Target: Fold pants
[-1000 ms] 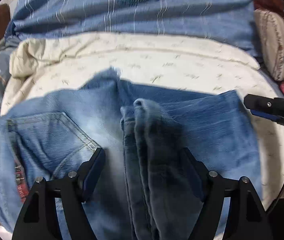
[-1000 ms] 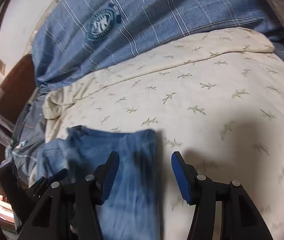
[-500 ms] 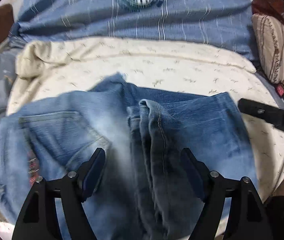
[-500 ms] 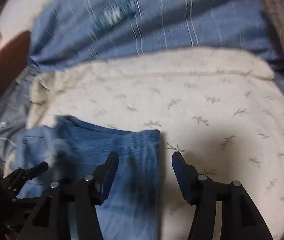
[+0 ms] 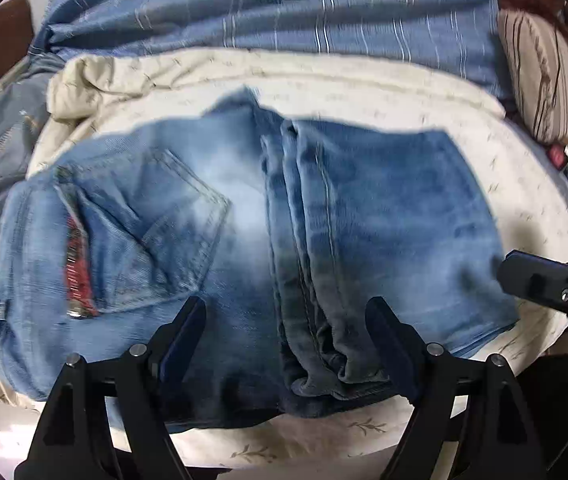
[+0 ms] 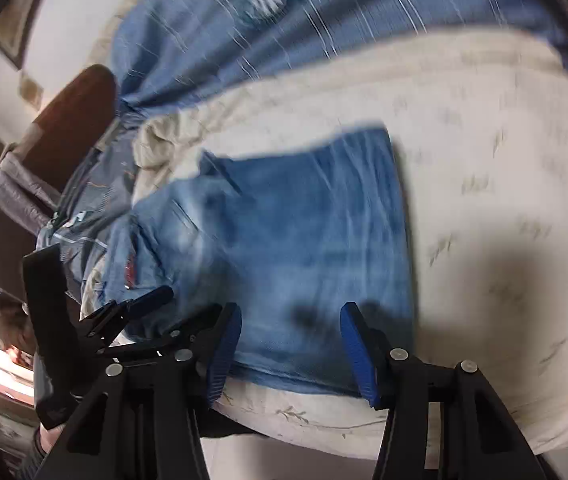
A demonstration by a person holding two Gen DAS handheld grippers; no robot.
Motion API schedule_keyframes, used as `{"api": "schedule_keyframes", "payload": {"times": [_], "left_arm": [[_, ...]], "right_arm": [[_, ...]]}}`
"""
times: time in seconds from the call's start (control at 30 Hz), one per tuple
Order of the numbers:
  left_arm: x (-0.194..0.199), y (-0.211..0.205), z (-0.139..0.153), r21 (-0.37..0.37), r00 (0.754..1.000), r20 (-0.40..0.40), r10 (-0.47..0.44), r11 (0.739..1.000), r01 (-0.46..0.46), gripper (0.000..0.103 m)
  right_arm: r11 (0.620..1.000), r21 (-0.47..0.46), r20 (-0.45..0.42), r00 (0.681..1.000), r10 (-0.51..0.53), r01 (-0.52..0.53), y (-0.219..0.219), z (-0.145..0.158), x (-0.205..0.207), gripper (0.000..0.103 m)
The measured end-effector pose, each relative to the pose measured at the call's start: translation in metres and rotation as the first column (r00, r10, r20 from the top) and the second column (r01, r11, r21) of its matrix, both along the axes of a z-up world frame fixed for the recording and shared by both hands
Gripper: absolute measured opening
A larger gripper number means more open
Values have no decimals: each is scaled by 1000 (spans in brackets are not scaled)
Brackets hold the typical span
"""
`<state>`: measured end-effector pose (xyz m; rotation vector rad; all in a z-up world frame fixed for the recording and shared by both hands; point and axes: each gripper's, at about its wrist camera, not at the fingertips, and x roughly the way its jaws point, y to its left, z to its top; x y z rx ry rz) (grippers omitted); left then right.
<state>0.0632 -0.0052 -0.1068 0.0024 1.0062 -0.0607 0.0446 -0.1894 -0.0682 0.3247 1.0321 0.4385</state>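
Folded jeans [image 5: 244, 240] bear a red label [image 5: 78, 268], writing unreadable

Faded blue denim pants [image 5: 244, 240] are shown, paler at the seat, with a red patterned patch by the pocket. The cream bedsheet [image 5: 364, 80] is printed with small olive sprigs. A blue blanket [image 5: 324, 8] is striped in white. A beige cushion [image 5: 544, 80] carries brown stripes.

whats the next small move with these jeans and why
Probably lower the left gripper and close its jaws on the bunched leg ends near the jeans' front edge: both grippers are open and empty, and that bundle lies right between the left jaws.
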Motion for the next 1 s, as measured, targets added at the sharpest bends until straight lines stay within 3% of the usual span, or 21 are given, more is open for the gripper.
{"api": "schedule_keyframes", "payload": {"times": [0.07, 0.13, 0.23, 0.33, 0.4, 0.5, 0.57, 0.63, 0.67, 0.7, 0.73, 0.77, 0.83, 0.93, 1.0], "left_arm": [[-5, 4, 6, -11, 1000, 13, 6, 1000, -6, 83], [-12, 10, 9, -26, 1000, 14, 12, 1000, -11, 83], [-28, 29, 19, -72, 999, 42, 35, 997, -32, 83], [-53, 63, 29, -177, 989, 104, 101, 981, -81, 83], [-70, 92, 30, -261, 974, 125, 190, 953, -152, 83], [-94, 133, 19, -377, 943, 112, 314, 891, -252, 83], [-106, 151, 12, -433, 923, 103, 372, 852, -295, 83], [-115, 172, 3, -489, 896, 76, 438, 799, -350, 83], [-116, 181, -3, -517, 887, 52, 460, 772, -370, 83], [-118, 186, -7, -532, 883, 28, 469, 755, -384, 83], [-117, 190, -11, -548, 880, 8, 474, 738, -392, 83], [-118, 196, -14, -569, 877, -1, 480, 721, -396, 83], [-118, 200, -15, -577, 871, 5, 491, 713, -399, 83], [-115, 199, -17, -583, 874, 4, 487, 711, -394, 83], [-110, 197, -17, -570, 880, 2, 475, 723, -389, 83]], "right_arm": [[1000, 27, 26, 1000, -3, 3, -1, 6, 0, 60], [1000, 27, 33, 999, 1, -1, 1, -2, 6, 70], [999, -45, -80, 997, -14, 11, 5, -40, 27, 71], [998, -60, -65, 998, -15, 11, 9, -15, 30, 71], [998, -55, -9, 1000, -25, 24, 11, 3, 31, 71], [1000, -18, 59, 998, 14, -13, 26, 23, 40, 71], [1000, 0, 62, 998, 30, -30, 38, 25, 53, 71], [1000, -1, 42, 999, 31, -31, 48, 13, 72, 71], [998, -50, 31, 999, 29, -27, 54, 0, 84, 72], [992, -123, -55, 998, 4, -11, 57, -26, 103, 73], [994, -108, -79, 997, -6, -3, 56, -36, 108, 72], [995, -94, -41, 999, -23, 19, 55, -29, 107, 72], [995, -94, -93, 995, -33, 25, 58, -17, 108, 72], [998, -60, -11, 1000, 0, -1, 62, 7, 95, 72], [1000, -9, 39, 999, 20, -19, 62, 15, 92, 73]]}}
